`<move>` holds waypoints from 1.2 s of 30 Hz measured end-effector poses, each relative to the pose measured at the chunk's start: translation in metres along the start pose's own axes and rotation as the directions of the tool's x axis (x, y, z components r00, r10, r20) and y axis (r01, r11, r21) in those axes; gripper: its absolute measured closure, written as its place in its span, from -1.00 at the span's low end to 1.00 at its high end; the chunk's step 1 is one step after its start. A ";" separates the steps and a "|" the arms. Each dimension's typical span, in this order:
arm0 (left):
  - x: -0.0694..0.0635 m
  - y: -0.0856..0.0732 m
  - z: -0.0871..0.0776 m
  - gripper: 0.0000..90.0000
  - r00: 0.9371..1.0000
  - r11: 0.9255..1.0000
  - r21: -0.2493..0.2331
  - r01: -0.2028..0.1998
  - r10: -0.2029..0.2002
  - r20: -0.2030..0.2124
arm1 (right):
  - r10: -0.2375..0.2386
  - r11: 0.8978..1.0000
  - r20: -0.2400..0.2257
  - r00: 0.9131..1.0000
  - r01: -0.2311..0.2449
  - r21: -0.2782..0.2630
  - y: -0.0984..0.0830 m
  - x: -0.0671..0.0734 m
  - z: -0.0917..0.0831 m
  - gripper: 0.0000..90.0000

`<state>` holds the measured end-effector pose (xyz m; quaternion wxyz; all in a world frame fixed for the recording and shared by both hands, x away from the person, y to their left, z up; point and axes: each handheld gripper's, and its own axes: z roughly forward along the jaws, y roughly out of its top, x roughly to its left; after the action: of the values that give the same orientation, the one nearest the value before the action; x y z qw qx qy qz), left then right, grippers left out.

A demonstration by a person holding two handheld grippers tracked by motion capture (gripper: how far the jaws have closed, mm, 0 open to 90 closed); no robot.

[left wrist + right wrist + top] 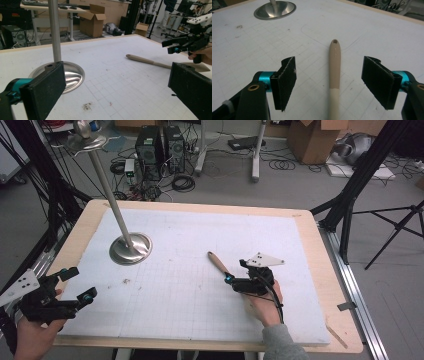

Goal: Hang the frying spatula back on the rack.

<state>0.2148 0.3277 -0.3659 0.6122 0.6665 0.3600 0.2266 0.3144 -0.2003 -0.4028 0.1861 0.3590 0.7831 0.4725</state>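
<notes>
A beige wooden-handled tool (217, 262) lies on the white grid mat (200, 235), right of centre. Its handle (335, 62) has a hole at the far end and runs straight between the jaws of my right gripper (329, 75). Those jaws stand wide open on either side of the handle without touching it. In the high view the right gripper (236, 271) sits over the tool's near end. My left gripper (81, 283) rests open at the mat's near-left corner, holding nothing. The left gripper view shows the tool (147, 60) lying flat and the right gripper (183, 44) above it.
A metal stand with a round shiny base (130, 248) and a tall pole (107, 190) rises at the mat's left. The wooden table edge (320, 250) frames the mat. Beyond it are computers (160, 145), cardboard boxes (312, 140), cables and black tripod legs (360, 180).
</notes>
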 end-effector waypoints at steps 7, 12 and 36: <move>0.001 -0.001 0.000 -0.96 1.000 1.000 0.003 0.003 -0.003 -0.003 | 0.007 0.999 0.020 1.000 -0.008 0.035 -0.007 -0.002 0.009 -0.39; 0.001 -0.001 0.000 -0.96 1.000 1.000 0.004 0.002 -0.002 -0.002 | 0.008 0.999 0.031 0.999 -0.010 0.052 -0.011 -0.004 0.010 -0.39; 0.002 -0.001 0.000 -0.96 1.000 1.000 0.002 0.007 -0.007 -0.006 | 0.013 0.991 0.056 0.998 -0.020 0.134 -0.032 -0.008 0.015 -0.38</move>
<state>0.2161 0.3295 -0.3674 0.6112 0.6652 0.3643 0.2262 0.3174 -0.2064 -0.4384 0.1790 0.3899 0.8048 0.4102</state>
